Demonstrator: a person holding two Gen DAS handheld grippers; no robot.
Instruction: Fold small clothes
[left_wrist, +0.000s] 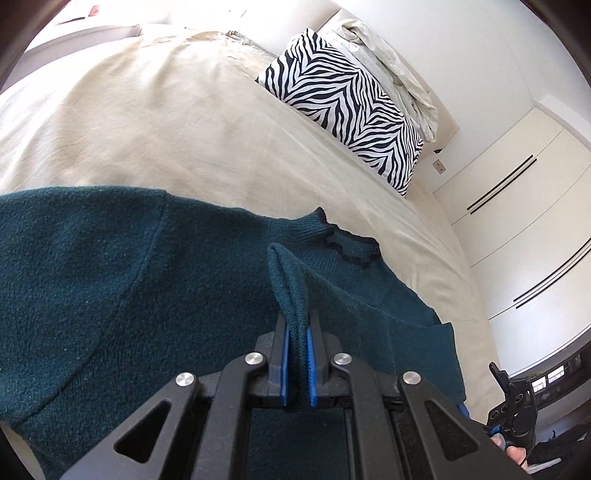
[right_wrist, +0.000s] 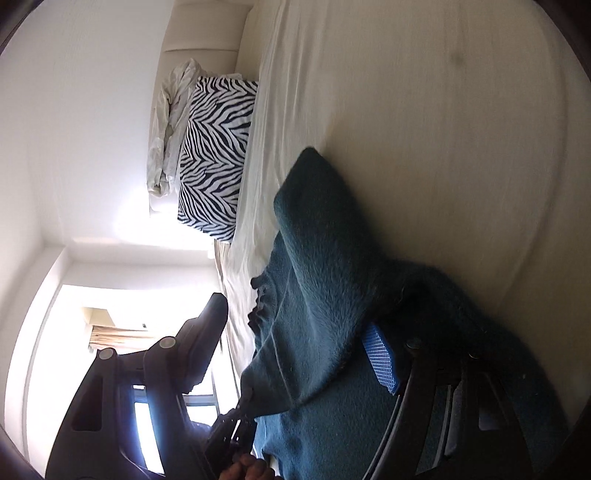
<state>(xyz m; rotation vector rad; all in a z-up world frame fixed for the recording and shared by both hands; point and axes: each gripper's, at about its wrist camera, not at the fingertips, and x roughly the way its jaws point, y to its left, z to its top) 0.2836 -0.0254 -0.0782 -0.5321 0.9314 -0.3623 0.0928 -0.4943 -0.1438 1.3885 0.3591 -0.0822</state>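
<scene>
Teal sweater (left_wrist: 110, 280) lies on cream bed (left_wrist: 166, 122), collar toward far right. Left gripper (left_wrist: 297, 363) pinches a raised fold of it. Right gripper (right_wrist: 291, 350) jaws spread, sweater draped between. Zebra pillow (left_wrist: 343, 99) far right.

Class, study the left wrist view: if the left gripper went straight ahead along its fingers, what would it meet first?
The left gripper is shut on a fold of the teal sweater, so more sweater comes first, probably near the collar; depth is unclear.
</scene>
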